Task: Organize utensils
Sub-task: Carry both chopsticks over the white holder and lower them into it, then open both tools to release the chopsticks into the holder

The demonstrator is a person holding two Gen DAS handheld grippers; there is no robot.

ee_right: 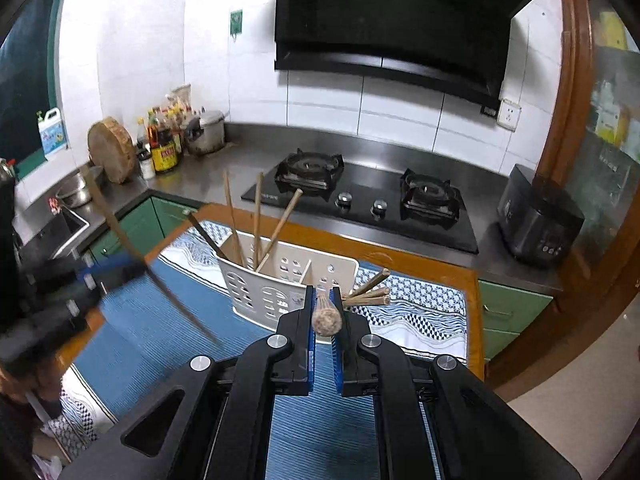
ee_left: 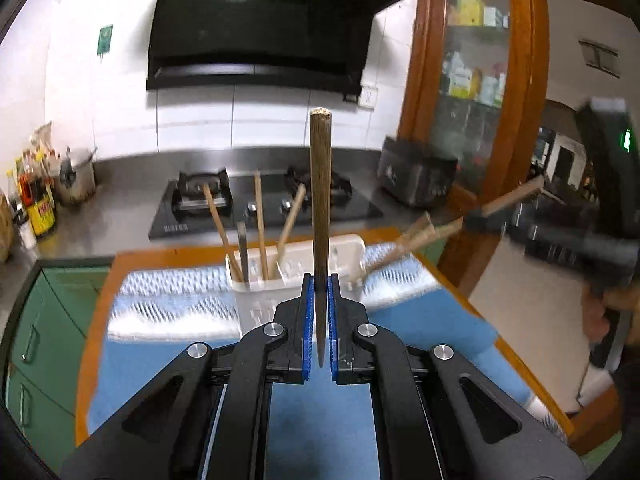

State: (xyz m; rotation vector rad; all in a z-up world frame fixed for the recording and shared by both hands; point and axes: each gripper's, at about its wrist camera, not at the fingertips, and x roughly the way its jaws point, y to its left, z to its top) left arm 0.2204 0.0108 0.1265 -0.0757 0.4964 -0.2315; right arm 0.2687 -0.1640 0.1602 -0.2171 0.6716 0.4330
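Note:
My left gripper (ee_left: 320, 280) is shut on a dark wooden chopstick (ee_left: 320, 184) that stands upright, thick end up. My right gripper (ee_right: 325, 294) is shut on another wooden chopstick (ee_right: 326, 320), its thick end pointing at the camera. A white perforated utensil holder (ee_left: 288, 276) (ee_right: 276, 284) stands on the blue patterned mat (ee_right: 132, 320) just beyond both grippers, with several chopsticks upright in its left part. A few more chopsticks (ee_right: 370, 290) lie on the mat right of the holder. The left gripper with its chopstick shows blurred at the left of the right wrist view (ee_right: 60, 292).
The mat lies on a wooden table (ee_right: 472, 280). Behind it a steel counter carries a black gas hob (ee_right: 360, 208), sauce bottles (ee_right: 162, 148), a pot (ee_right: 206, 132) and a black appliance (ee_right: 536, 220). A sink (ee_right: 68, 220) is at left, a wooden cabinet (ee_left: 472, 80) at right.

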